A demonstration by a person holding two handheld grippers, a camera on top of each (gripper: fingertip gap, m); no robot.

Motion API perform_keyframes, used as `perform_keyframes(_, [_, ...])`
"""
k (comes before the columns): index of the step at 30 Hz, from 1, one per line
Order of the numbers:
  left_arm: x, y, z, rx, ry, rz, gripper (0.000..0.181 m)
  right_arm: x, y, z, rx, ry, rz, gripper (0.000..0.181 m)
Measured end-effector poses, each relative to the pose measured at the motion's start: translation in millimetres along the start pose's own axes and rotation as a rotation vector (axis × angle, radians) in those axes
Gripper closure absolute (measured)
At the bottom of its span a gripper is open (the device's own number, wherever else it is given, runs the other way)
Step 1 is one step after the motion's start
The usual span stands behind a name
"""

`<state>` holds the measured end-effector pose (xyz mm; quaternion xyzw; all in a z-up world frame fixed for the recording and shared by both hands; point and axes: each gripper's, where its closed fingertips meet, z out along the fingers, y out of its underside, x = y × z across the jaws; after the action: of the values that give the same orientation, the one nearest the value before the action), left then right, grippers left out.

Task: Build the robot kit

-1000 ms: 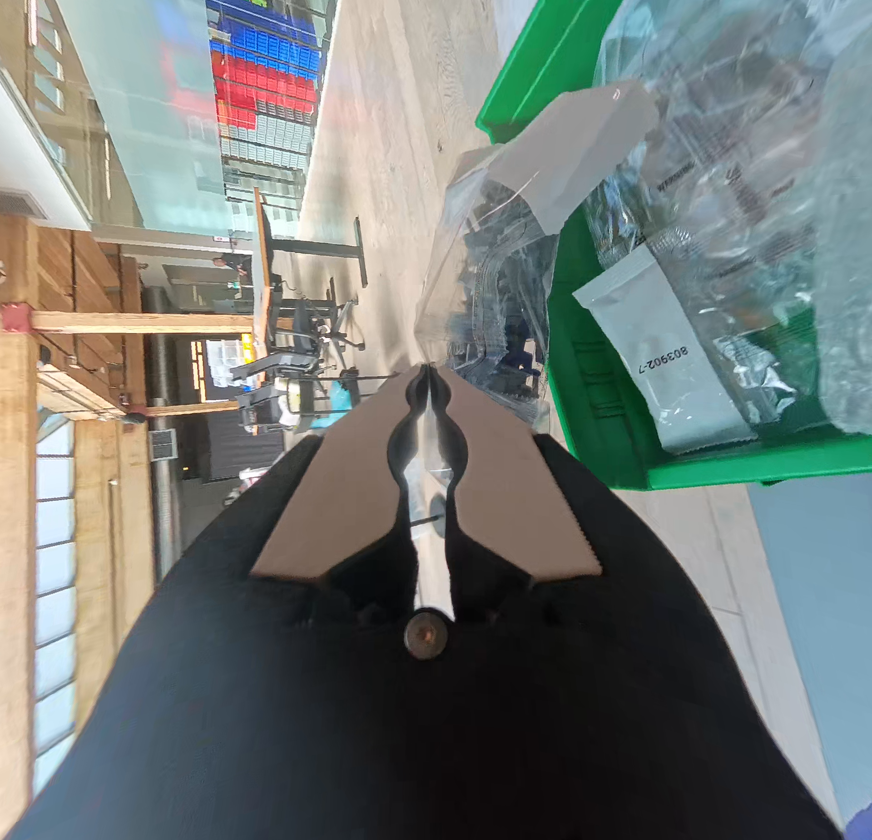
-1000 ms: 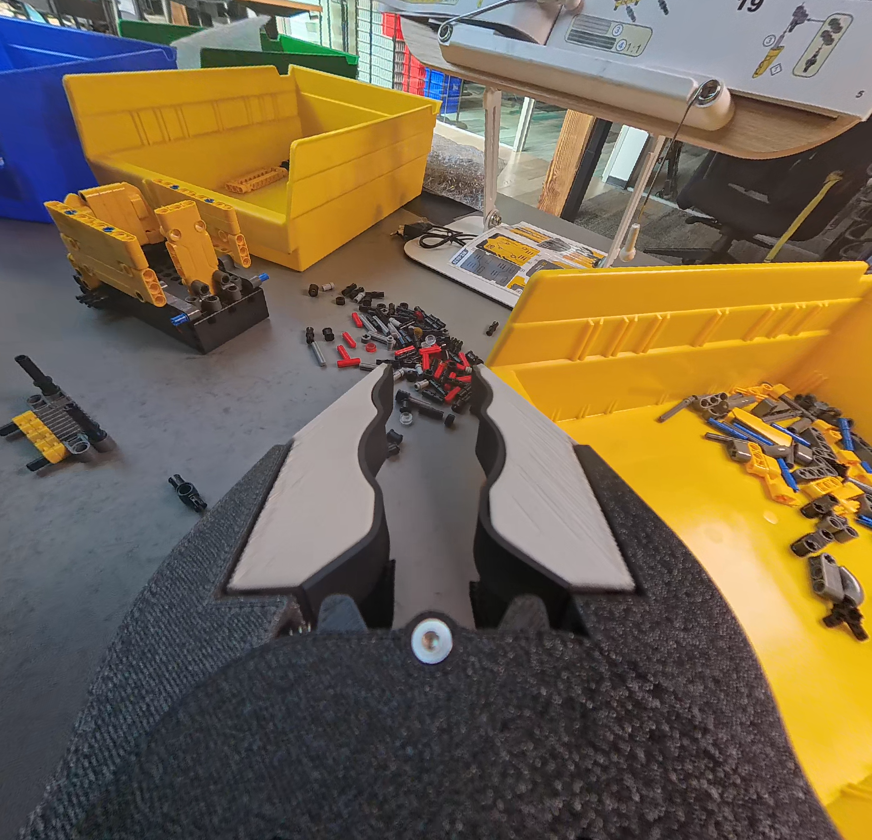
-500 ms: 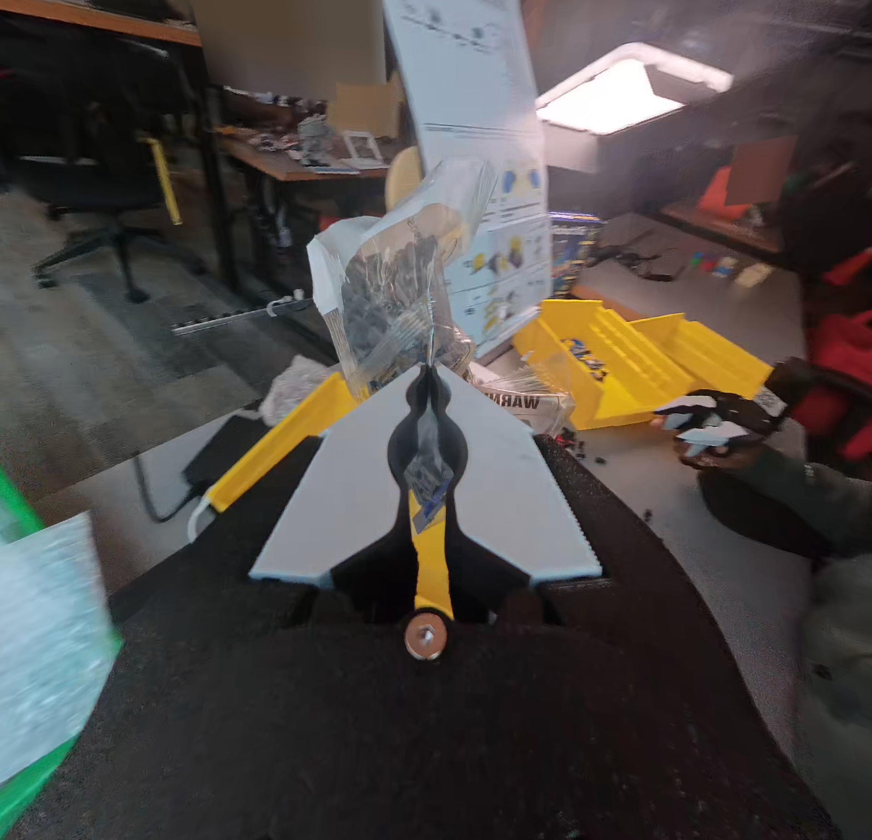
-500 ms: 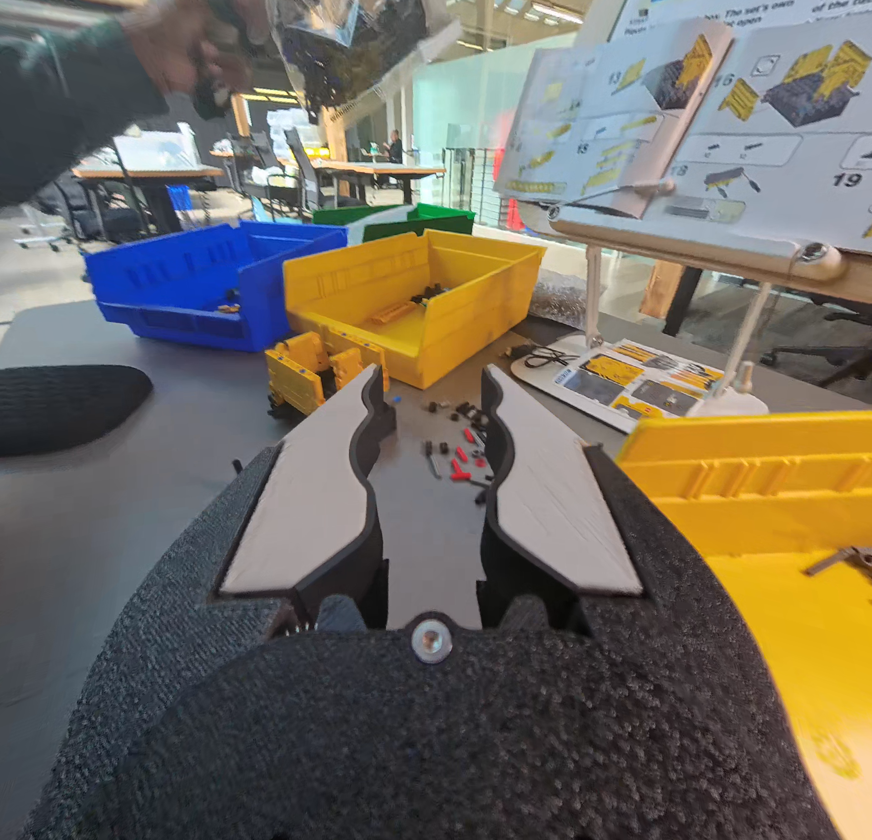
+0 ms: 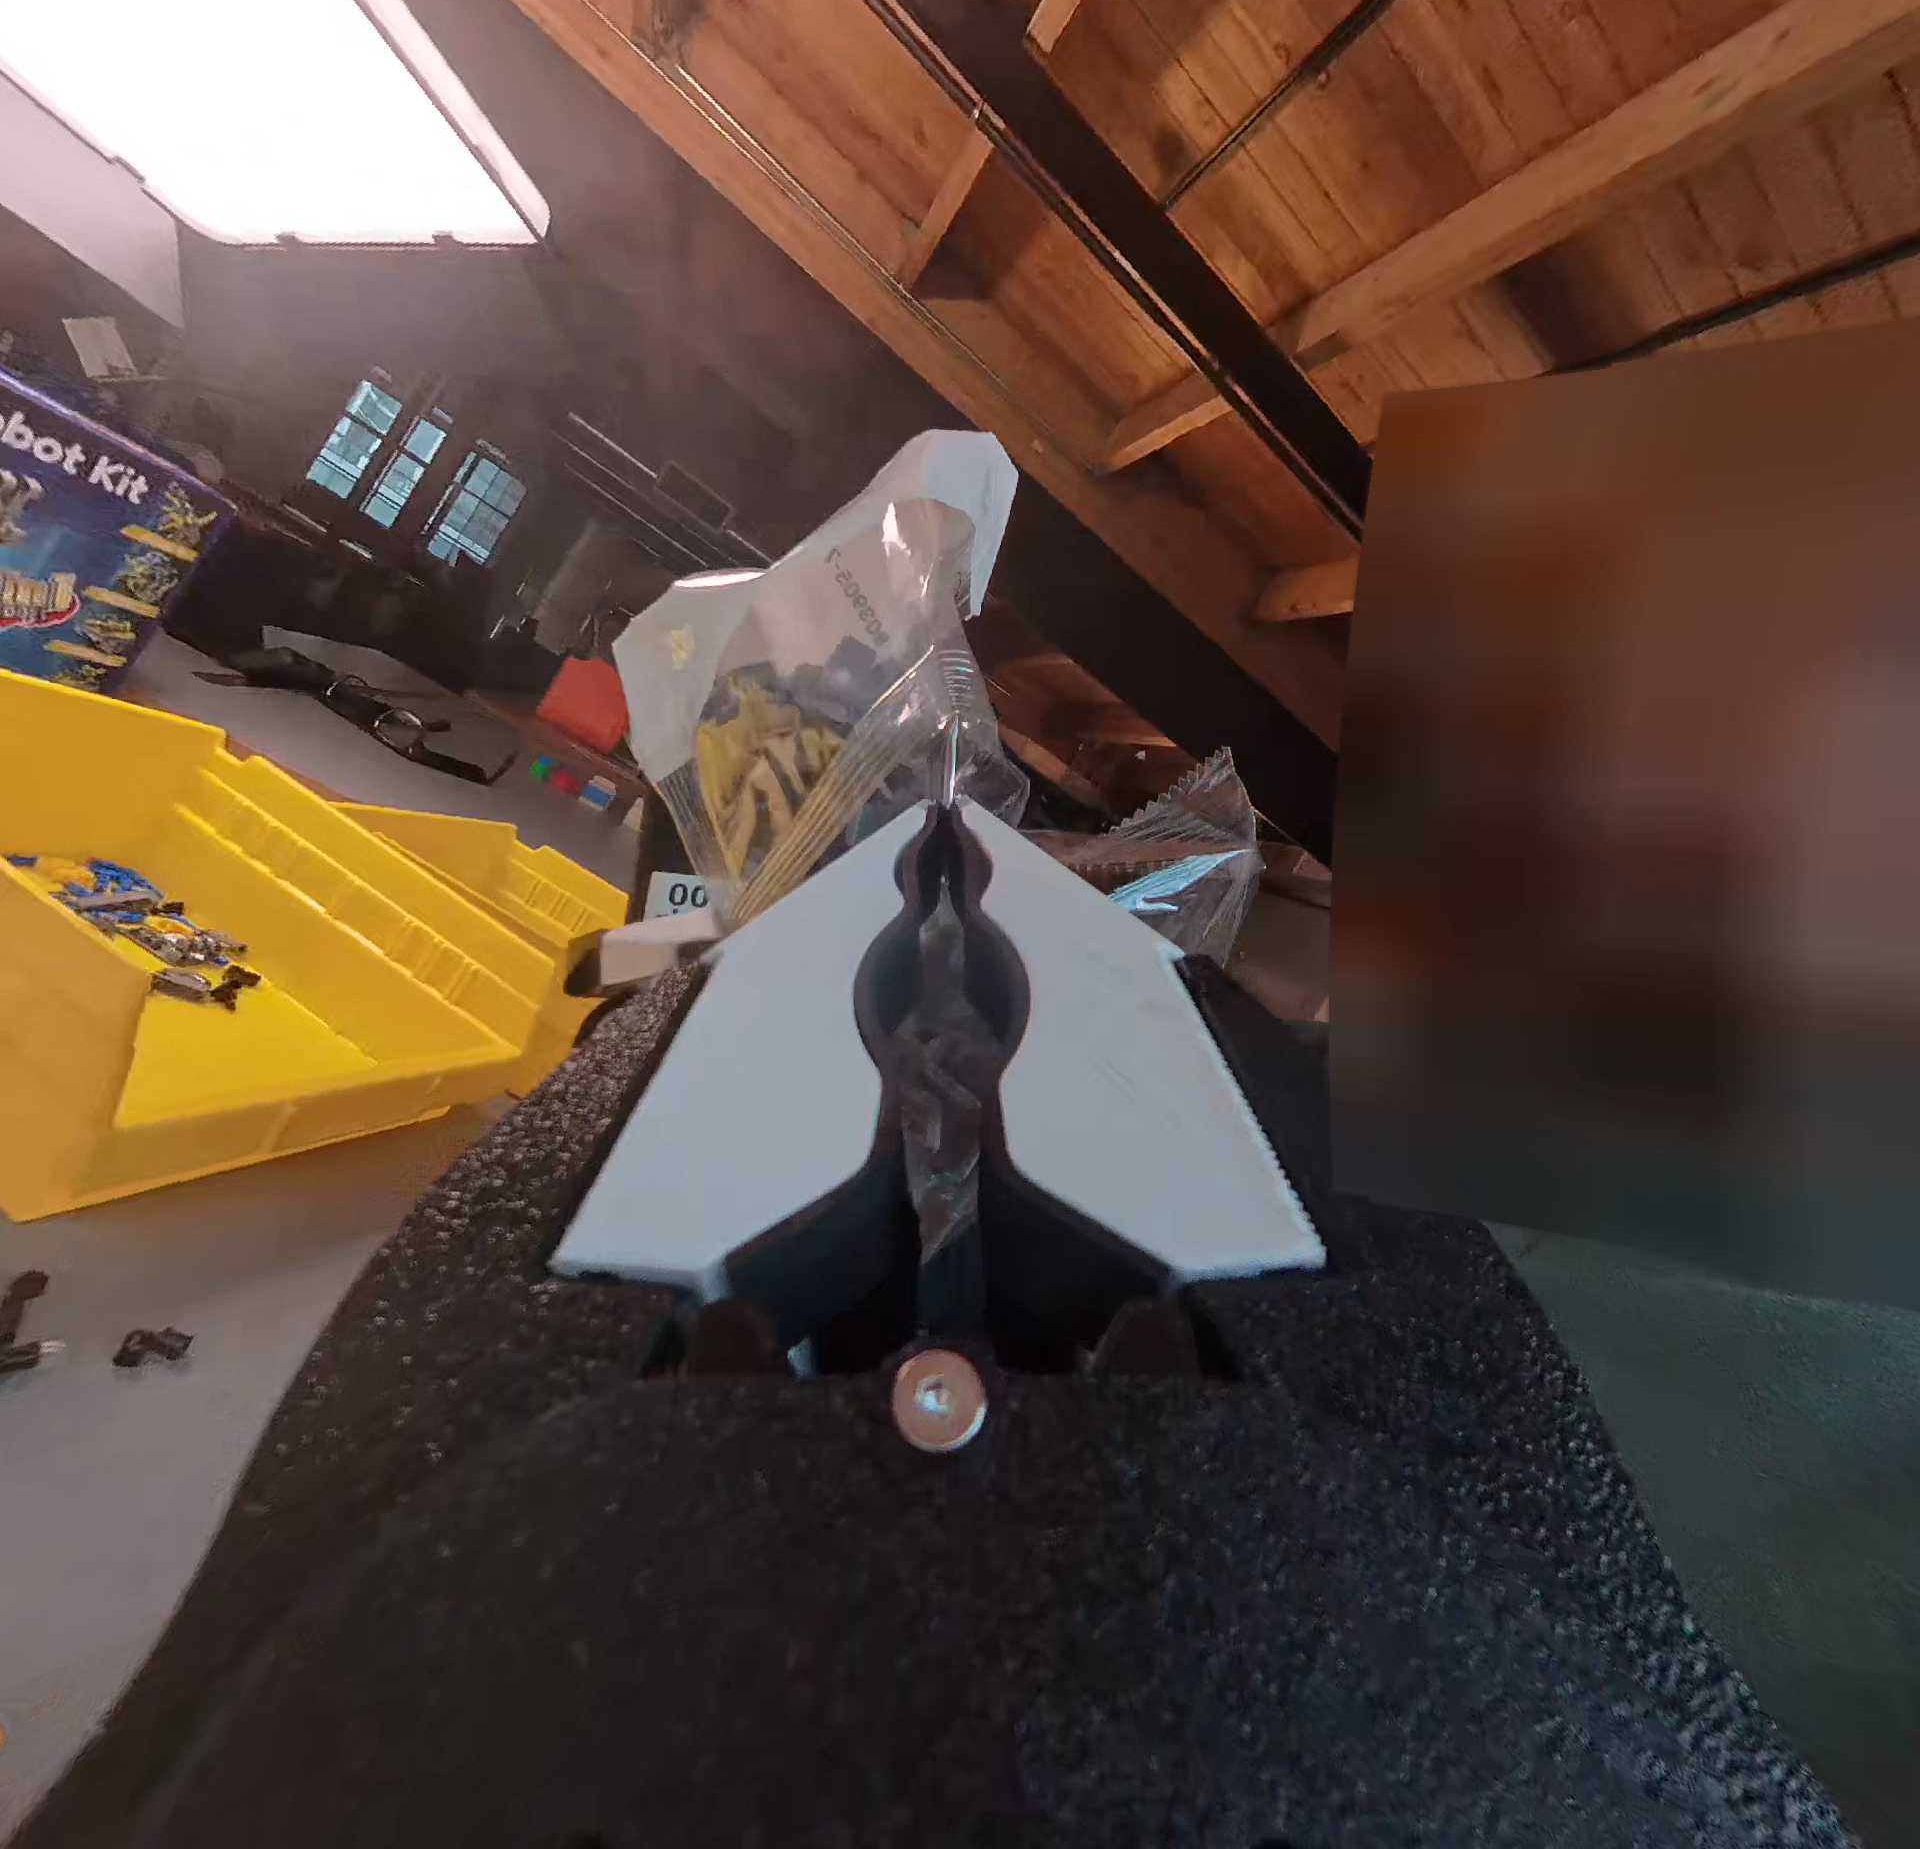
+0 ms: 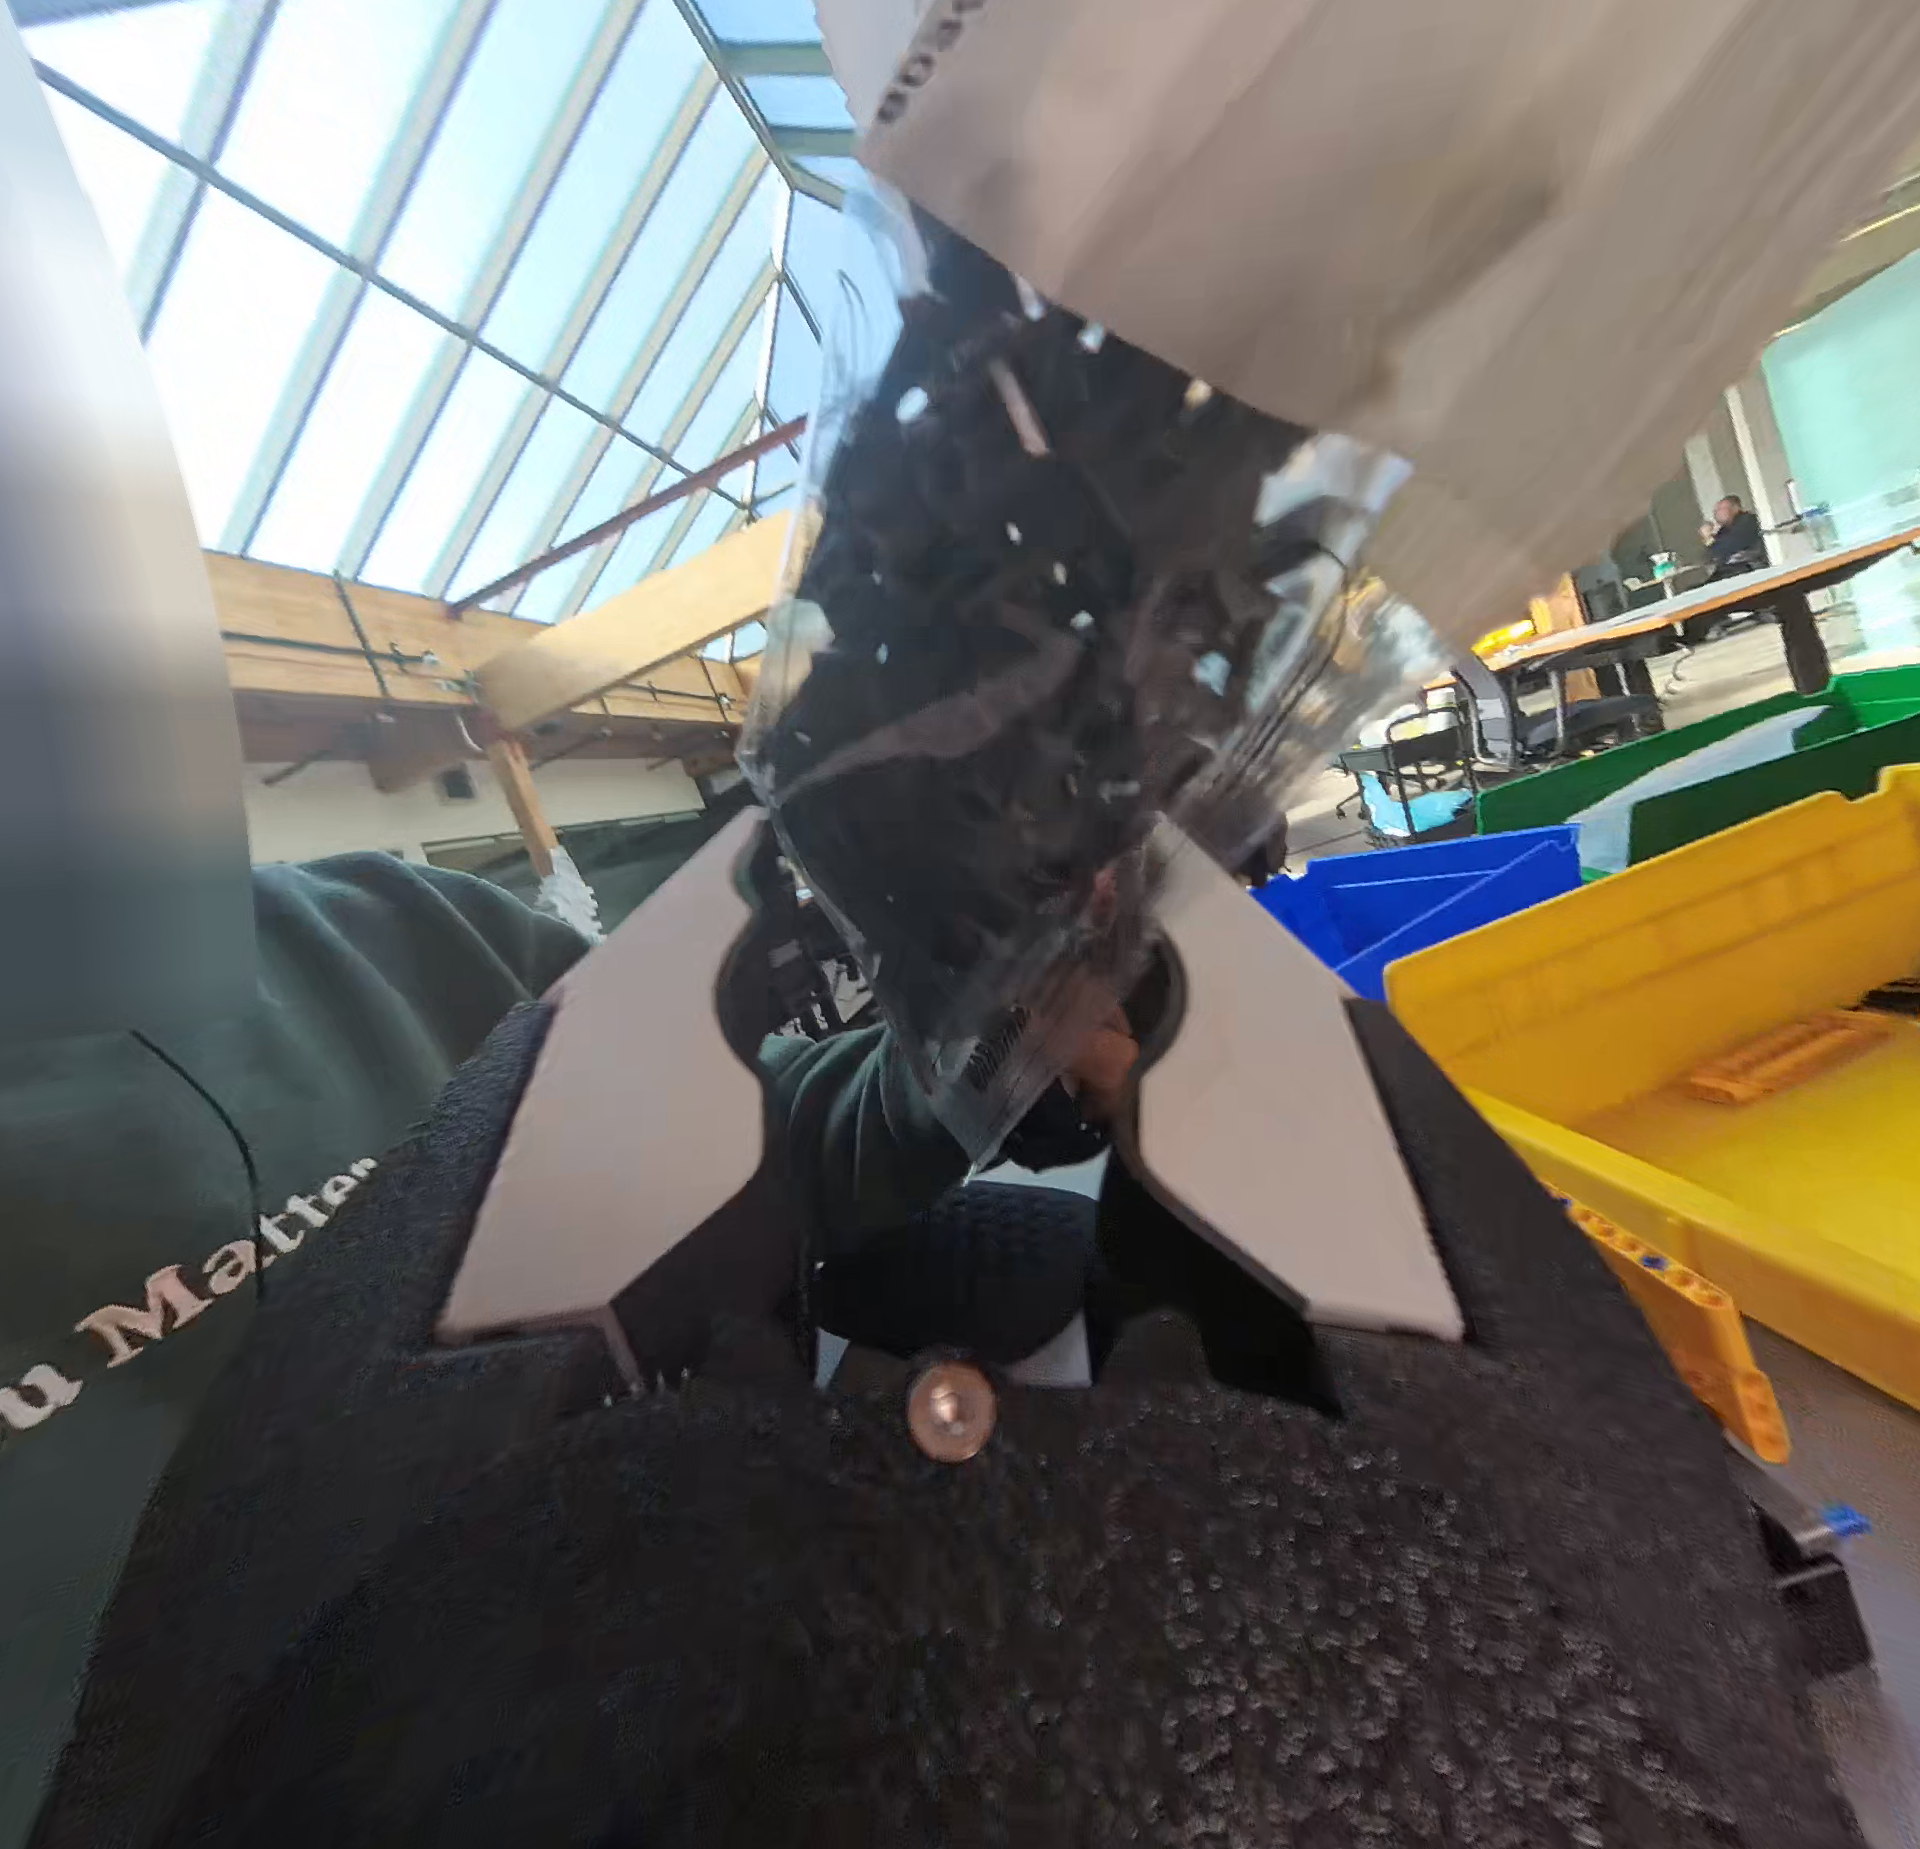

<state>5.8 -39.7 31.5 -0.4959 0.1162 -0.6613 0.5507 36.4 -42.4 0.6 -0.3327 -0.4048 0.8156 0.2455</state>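
Observation:
My left gripper (image 5: 940,820) is shut on the lower edge of a clear plastic bag (image 5: 821,677) of yellow and dark building-brick parts with a white label end, and holds it up in the air. In the right wrist view the same bag (image 6: 987,636) hangs close in front, dark against the skylight. Its lower corner dips between the wide-open fingers of my right gripper (image 6: 961,833). The right fingers (image 6: 1247,1051) stand on either side of the bag and do not pinch it.
A yellow bin (image 5: 343,989) with loose small parts sits left of my left gripper, with a printed box (image 5: 73,552) behind it. In the right wrist view, yellow (image 6: 1662,958), blue (image 6: 1413,895) and green (image 6: 1766,750) bins stand to the right, and a person's dark green sleeve (image 6: 208,1072) is at the left. Across from one pair of fingers to the other is roughly 5 cm.
My left gripper carried the bag away from the green bin and raised it over the table. My right gripper lifted off the table, tilted upward and opened wider around the bag's corner.

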Motion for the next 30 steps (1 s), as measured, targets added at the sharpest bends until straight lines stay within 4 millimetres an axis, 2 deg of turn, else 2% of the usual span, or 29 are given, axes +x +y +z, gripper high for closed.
perform_keyframes(2, [-13.0,5.4,-4.4,0.041,-0.006,-0.057,0.181,-0.2,-2.8,-5.8,0.037,0.008,0.023,0.14])
perform_keyframes(3, [-20.4,7.5,-7.5,0.05,-0.029,-0.07,0.181,1.5,-3.6,-8.8,0.041,0.021,0.041,0.144])
perform_keyframes(11, [-43.2,15.4,-29.3,0.07,-0.095,-0.11,0.177,22.0,9.8,-15.7,0.003,0.14,0.177,0.146])
perform_keyframes(16, [-38.3,12.8,-54.4,0.068,-0.131,-0.034,0.14,42.1,16.0,-30.3,-0.06,0.275,0.19,0.146])
perform_keyframes(18, [-40.1,24.9,-57.3,-0.004,-0.185,0.02,0.121,50.8,23.3,-36.1,-0.126,0.338,0.153,0.146])
perform_keyframes(20, [-44.4,42.3,-53.7,-0.097,-0.237,0.069,0.108,54.2,29.3,-37.1,-0.166,0.364,0.15,0.145])
perform_keyframes(21, [-49.3,48.7,-51.3,-0.122,-0.272,0.09,0.108,54.7,32.1,-36.5,-0.179,0.369,0.151,0.145])
perform_keyframes(24, [-69.0,58.6,-53.9,-0.159,-0.396,0.142,0.131,58.3,40.1,-38.5,-0.242,0.412,0.089,0.146])
perform_keyframes(25, [-71.0,59.7,-56.1,-0.165,-0.398,0.128,0.139,58.4,41.8,-39.7,-0.265,0.419,0.06,0.145])
perform_keyframes(26, [-71.7,60.4,-58.0,-0.166,-0.39,0.111,0.157,57.1,42.7,-39.8,-0.282,0.419,0.035,0.146])
perform_keyframes(30, [-65.4,58.4,-56.2,-0.118,-0.313,0.051,0.171,48.6,35.3,-39.0,-0.262,0.364,-0.004,0.146])
